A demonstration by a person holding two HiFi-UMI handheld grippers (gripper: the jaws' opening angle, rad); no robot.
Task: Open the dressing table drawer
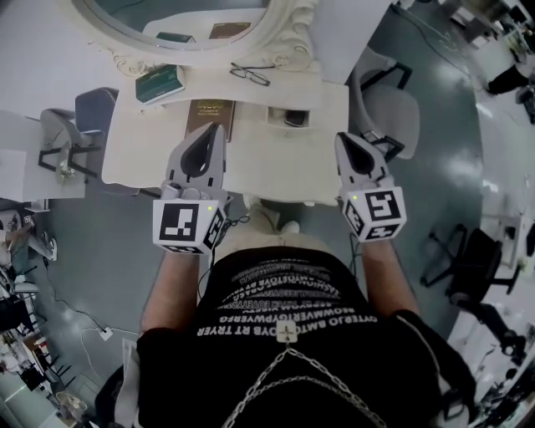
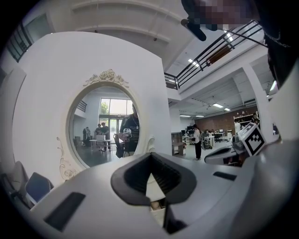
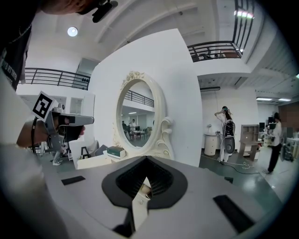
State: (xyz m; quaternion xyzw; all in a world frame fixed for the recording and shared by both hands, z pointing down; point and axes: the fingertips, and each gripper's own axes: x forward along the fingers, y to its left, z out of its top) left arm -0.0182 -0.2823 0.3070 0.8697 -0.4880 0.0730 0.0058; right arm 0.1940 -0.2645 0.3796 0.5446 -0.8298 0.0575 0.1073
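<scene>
While the person's black printed shirt (image 1: pixel 288 330) filled the nearest part of the head view, both forearms reached forward from it, each ending in a gripper whose marker cube faced the camera. The left gripper (image 1: pixel 207 134) had its jaws brought together at the tips with nothing between them. The right gripper (image 1: pixel 345 139) was likewise closed and empty. The two were held side by side but well apart, above the front part of the dressing table's white surface (image 1: pixel 251 171). Neither touched anything on it. Just beyond the left gripper's tip lay a brown book (image 1: pixel 210 115), flat on the surface. Further back and a little to the right, the drawer (image 1: pixel 288 117) was a small shallow box standing out from the raised back tier. It was open to the camera, with a dark item lying inside that was too small to identify. It was left of the right gripper's tip and apart from it. On the raised tier behind lay a pair of glasses (image 1: pixel 250 74) and, to their left, a green book (image 1: pixel 159 83). Behind these rose the oval mirror (image 1: pixel 188 17) in its ornate white frame, set against a white panel. A grey chair (image 1: pixel 389 104) stood by the right end of the surface and a blue chair (image 1: pixel 92 109) by the left. Beyond the panel, both gripper views showed an open hall with a balcony railing and people standing far off.
</scene>
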